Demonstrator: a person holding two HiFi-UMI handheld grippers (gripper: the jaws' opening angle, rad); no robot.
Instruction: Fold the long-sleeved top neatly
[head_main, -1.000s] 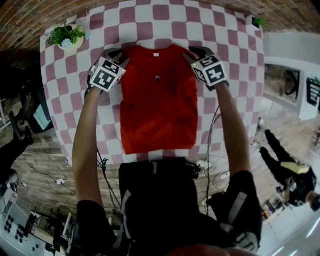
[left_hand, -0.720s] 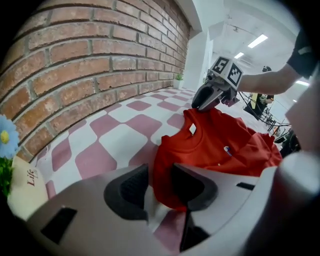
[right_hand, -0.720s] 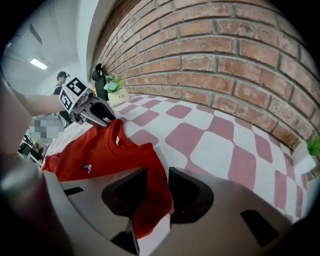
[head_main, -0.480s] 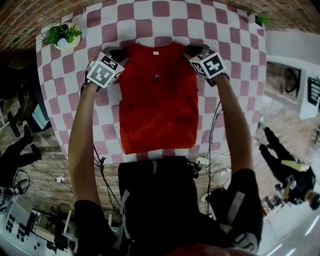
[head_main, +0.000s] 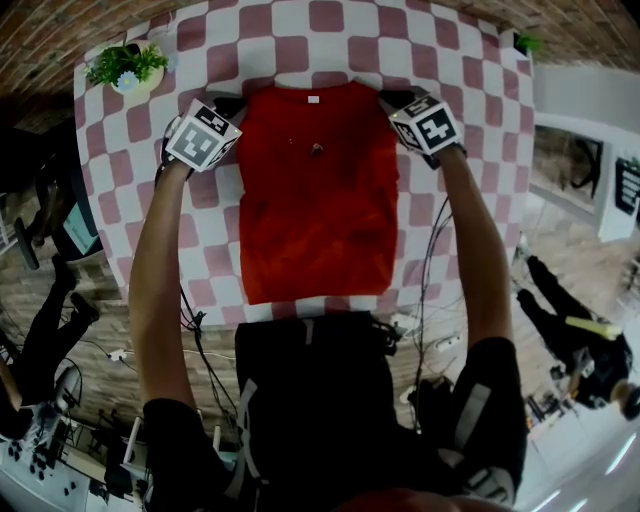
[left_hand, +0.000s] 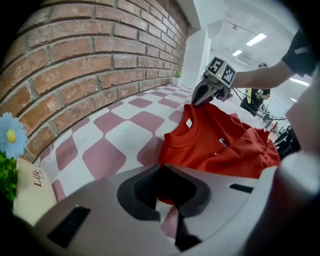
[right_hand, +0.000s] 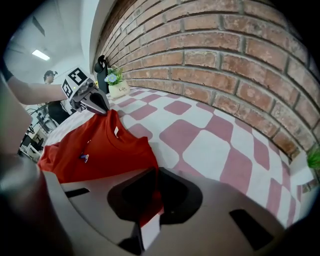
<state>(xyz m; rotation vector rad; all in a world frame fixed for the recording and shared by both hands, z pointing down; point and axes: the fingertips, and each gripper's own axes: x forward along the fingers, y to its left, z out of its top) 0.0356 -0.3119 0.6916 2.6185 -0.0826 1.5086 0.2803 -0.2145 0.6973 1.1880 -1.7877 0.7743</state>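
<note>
Closest to the person, the straight hem of the red long-sleeved cotton top lies just short of the near edge of the pink-and-white checked tablecloth. The garment runs flat away from them with no sleeve sticking out at either side, so I'd judge the sleeves are already tucked in and a fold along its length is what remains. At the far end, either side of the collar with its small white neck label, the left gripper and the right gripper sit on the two shoulder corners. Both sets of jaws have just been closing and are pinched on red cloth. Taking both shoulders at once seems meant to let the top edge be carried toward the hem evenly, without skewing. From overhead you get the whole outline and its symmetry, but the marker cubes cover the pinch itself. Each gripper view shows the fabric caught between its own dark pads, and the other gripper across the collar. Beyond, the cream pot of green leaves with a pale blue flower stands well clear at the far left corner, in front of the red brick wall.
</note>
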